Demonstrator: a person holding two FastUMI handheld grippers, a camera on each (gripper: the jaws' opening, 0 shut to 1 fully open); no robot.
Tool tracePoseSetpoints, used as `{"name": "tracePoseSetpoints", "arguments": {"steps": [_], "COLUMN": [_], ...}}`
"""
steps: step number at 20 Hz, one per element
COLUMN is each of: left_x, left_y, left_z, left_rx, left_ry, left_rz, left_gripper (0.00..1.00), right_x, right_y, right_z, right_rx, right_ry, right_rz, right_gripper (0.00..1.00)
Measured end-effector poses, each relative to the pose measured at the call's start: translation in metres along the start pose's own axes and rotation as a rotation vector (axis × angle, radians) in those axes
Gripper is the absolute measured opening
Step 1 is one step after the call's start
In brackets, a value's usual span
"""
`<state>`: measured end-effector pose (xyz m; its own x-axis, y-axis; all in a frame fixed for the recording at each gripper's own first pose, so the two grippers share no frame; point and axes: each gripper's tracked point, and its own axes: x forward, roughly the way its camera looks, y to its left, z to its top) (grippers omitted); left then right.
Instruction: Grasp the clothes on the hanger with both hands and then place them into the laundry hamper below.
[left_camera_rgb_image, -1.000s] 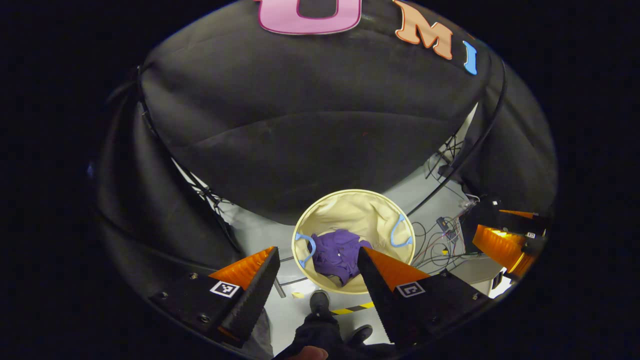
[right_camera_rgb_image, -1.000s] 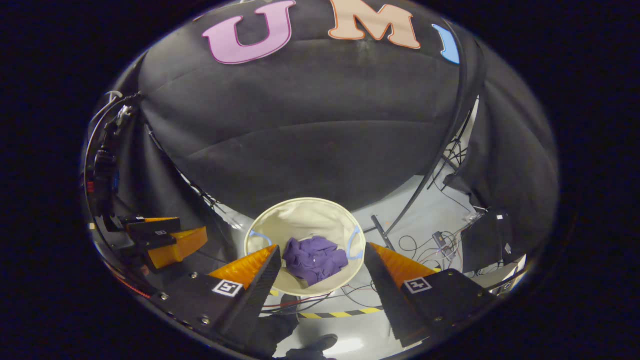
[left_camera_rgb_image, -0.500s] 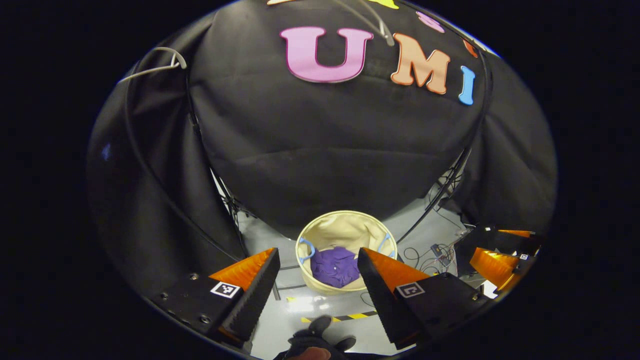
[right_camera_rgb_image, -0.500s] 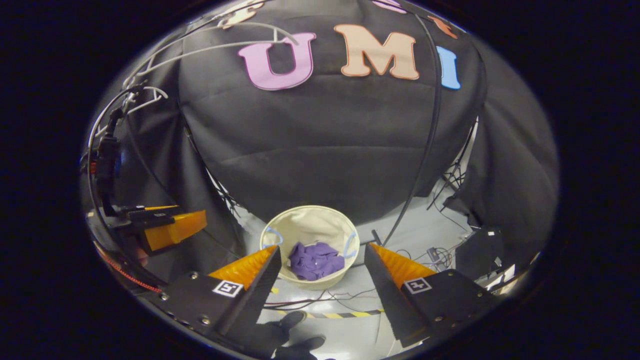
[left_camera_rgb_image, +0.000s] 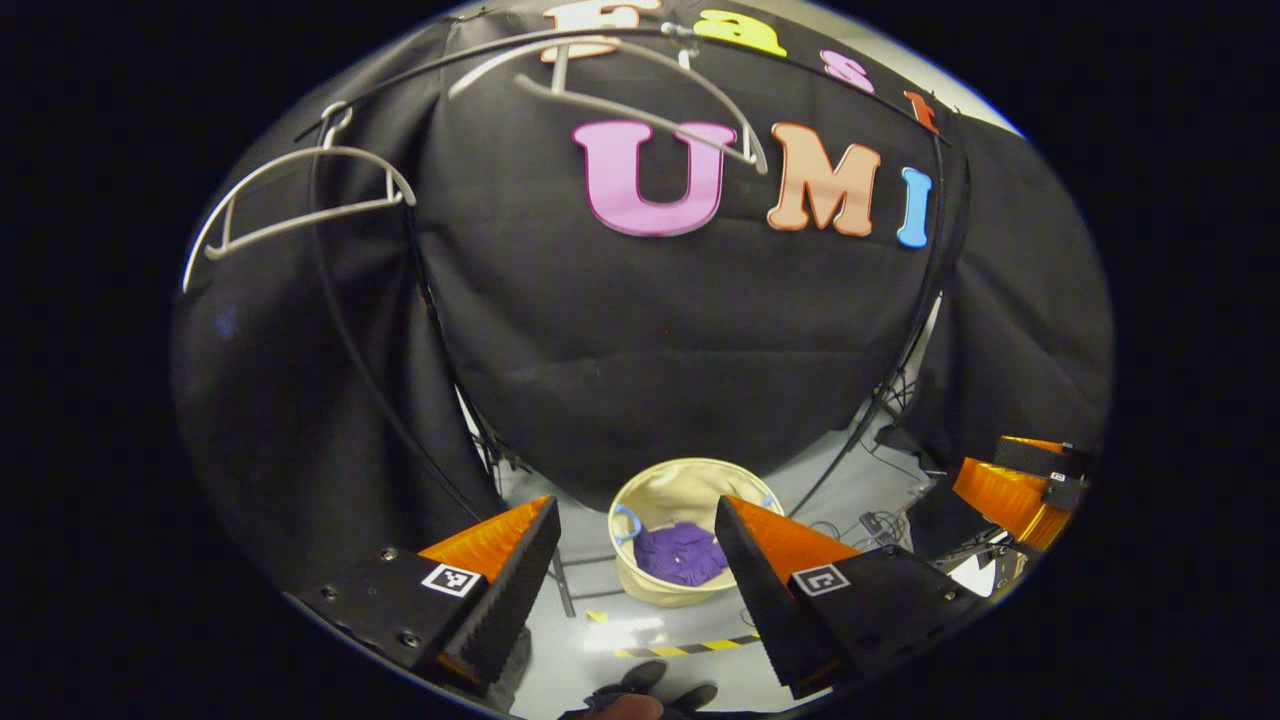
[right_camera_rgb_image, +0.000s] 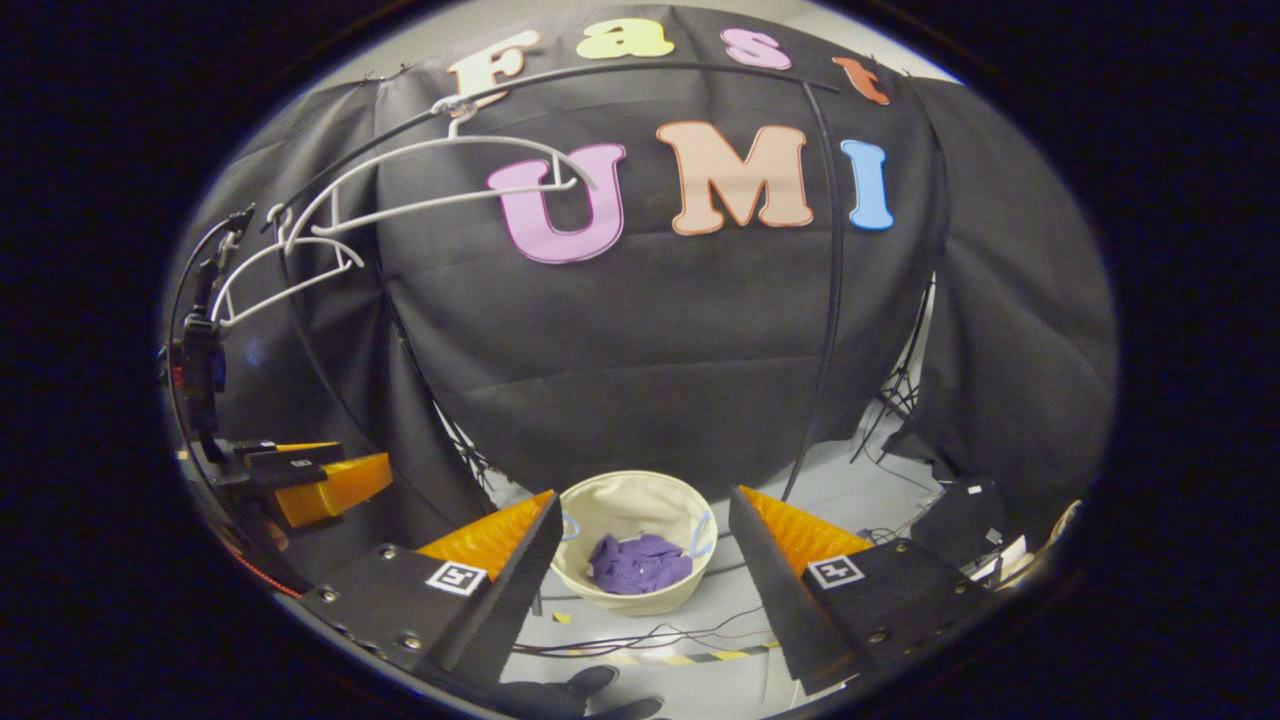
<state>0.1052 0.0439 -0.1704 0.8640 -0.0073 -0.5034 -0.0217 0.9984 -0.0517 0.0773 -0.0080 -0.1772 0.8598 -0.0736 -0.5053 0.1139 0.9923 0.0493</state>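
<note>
A purple garment (left_camera_rgb_image: 682, 553) (right_camera_rgb_image: 640, 563) lies crumpled inside the round cream laundry hamper (left_camera_rgb_image: 668, 486) (right_camera_rgb_image: 622, 499) on the floor. Two bare white hangers (left_camera_rgb_image: 300, 190) (right_camera_rgb_image: 440, 175) hang from the rail up high. My left gripper (left_camera_rgb_image: 637, 520) is open and holds nothing, well above the hamper. My right gripper (right_camera_rgb_image: 643, 515) is open too, nothing between its fingers. In the left gripper view the right gripper (left_camera_rgb_image: 1015, 485) shows at the far right. In the right gripper view the left gripper (right_camera_rgb_image: 320, 480) shows at the far left.
A curved black rail (right_camera_rgb_image: 640, 72) carries the hangers, with a black pole (right_camera_rgb_image: 830, 300) running down. Cables (right_camera_rgb_image: 650, 640) trail over the grey floor, and striped tape (left_camera_rgb_image: 690, 648) marks it near a person's shoes (left_camera_rgb_image: 650, 685).
Both grippers have risen and tilted upward; the hamper with the garment looks smaller and lower, and the hangers and rail have come into view. Both stay open.
</note>
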Motion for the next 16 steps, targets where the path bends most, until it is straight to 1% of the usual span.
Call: {"name": "tracePoseSetpoints", "arguments": {"steps": [1, 2, 3, 4, 5, 7, 8, 9, 10, 11, 12, 14, 15, 16], "left_x": [-0.009, -0.017, -0.026, -0.032, -0.039, -0.053, -0.060, -0.066, -0.070, -0.076, -0.085, -0.101, -0.107, -0.113], "left_y": [0.000, -0.001, -0.002, -0.002, 0.000, 0.002, 0.003, 0.002, 0.002, 0.002, 0.002, 0.001, 0.000, -0.001], "left_z": [0.014, 0.027, 0.039, 0.049, 0.060, 0.068, 0.072, 0.077, 0.085, 0.097, 0.106, 0.123, 0.133, 0.142], "left_rx": [0.002, 0.000, -0.004, -0.009, -0.012, -0.015, -0.014, -0.010, -0.005, -0.003, 0.000, -0.007, -0.007, -0.005], "left_ry": [-0.028, -0.056, -0.085, -0.110, -0.135, -0.153, -0.156, -0.165, -0.187, -0.213, -0.237, -0.287, -0.314, -0.338], "left_rz": [0.002, -0.004, -0.010, -0.008, -0.006, -0.005, -0.003, -0.003, -0.003, 0.004, 0.009, -0.001, -0.005, -0.002], "left_gripper": [0.97, 0.94, 0.97, 0.94, 0.97, 0.97, 0.97, 0.97, 0.97, 0.97, 0.94, 0.94, 0.96, 0.94], "right_x": [-0.007, -0.013, -0.020, -0.026, -0.034, -0.048, -0.058, -0.066, -0.073, -0.080, -0.086, -0.099, -0.104, -0.105], "right_y": [0.002, 0.006, 0.007, 0.006, 0.008, 0.009, 0.012, 0.017, 0.020, 0.022, 0.023, 0.020, 0.019, 0.022], "right_z": [0.008, 0.018, 0.028, 0.037, 0.045, 0.061, 0.071, 0.082, 0.093, 0.104, 0.112, 0.131, 0.140, 0.145], "right_rx": [-0.003, -0.006, -0.017, -0.029, -0.033, -0.042, -0.029, -0.012, 0.009, 0.027, 0.037, 0.051, 0.058, 0.061], "right_ry": [-0.025, -0.052, -0.075, -0.095, -0.114, -0.146, -0.166, -0.188, -0.212, -0.233, -0.252, -0.298, -0.317, -0.331], "right_rz": [0.007, 0.017, 0.022, 0.022, 0.023, 0.028, 0.037, 0.054, 0.067, 0.076, 0.083, 0.085, 0.089, 0.092], "right_gripper": [1.00, 1.00, 1.00, 1.00, 1.00, 1.00, 0.96, 1.00, 0.96, 1.00, 1.00, 1.00, 1.00, 1.00]}}
